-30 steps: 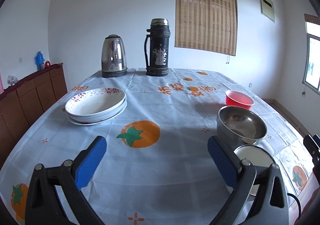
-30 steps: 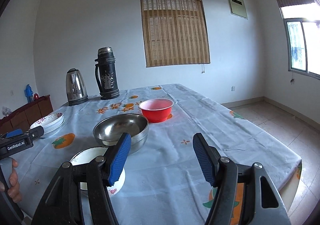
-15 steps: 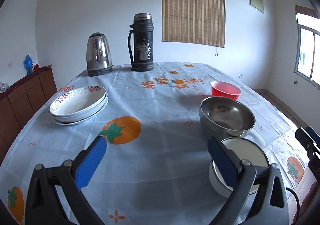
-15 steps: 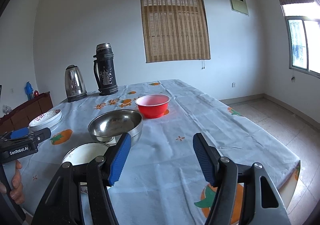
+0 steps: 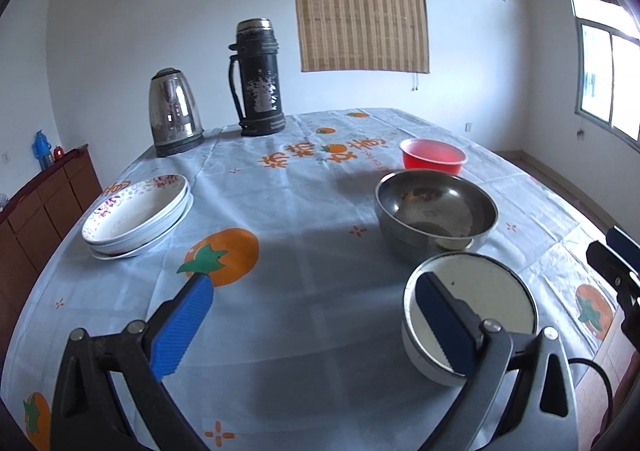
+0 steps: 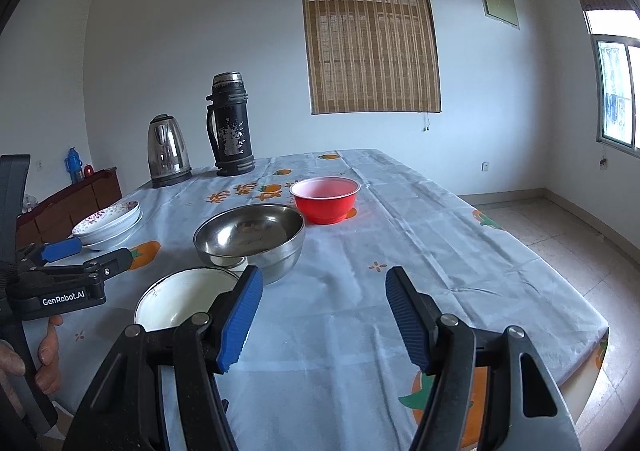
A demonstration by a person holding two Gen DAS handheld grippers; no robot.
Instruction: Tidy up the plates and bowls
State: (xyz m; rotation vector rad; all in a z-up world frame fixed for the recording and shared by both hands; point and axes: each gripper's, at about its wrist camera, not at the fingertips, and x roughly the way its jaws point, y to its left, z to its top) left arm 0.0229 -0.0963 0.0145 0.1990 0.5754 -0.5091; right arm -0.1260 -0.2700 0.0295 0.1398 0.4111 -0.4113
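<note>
A white enamel bowl (image 5: 480, 303) sits near the table's front edge, with a steel bowl (image 5: 436, 211) just behind it and a red bowl (image 5: 434, 157) farther back. Stacked floral plates (image 5: 138, 211) lie at the left. My left gripper (image 5: 312, 291) is open and holds nothing; its right finger overlaps the white bowl's near-left rim in the left wrist view. My right gripper (image 6: 323, 283) is open above bare cloth, its jaws closing slightly with nothing between them. The white bowl (image 6: 180, 303) is by its left finger. The left gripper (image 6: 100, 253) hovers left of that bowl.
A steel kettle (image 5: 174, 111) and a dark thermos (image 5: 258, 79) stand at the table's far end. A wooden sideboard (image 5: 36, 219) runs along the left wall. The table's right edge (image 6: 560, 291) drops to a tiled floor. A hand (image 6: 48, 351) holds the left gripper.
The left gripper has moved toward the white bowl, which now shows in full beside its right finger. In the right wrist view it reaches farther in. The right gripper stays put.
</note>
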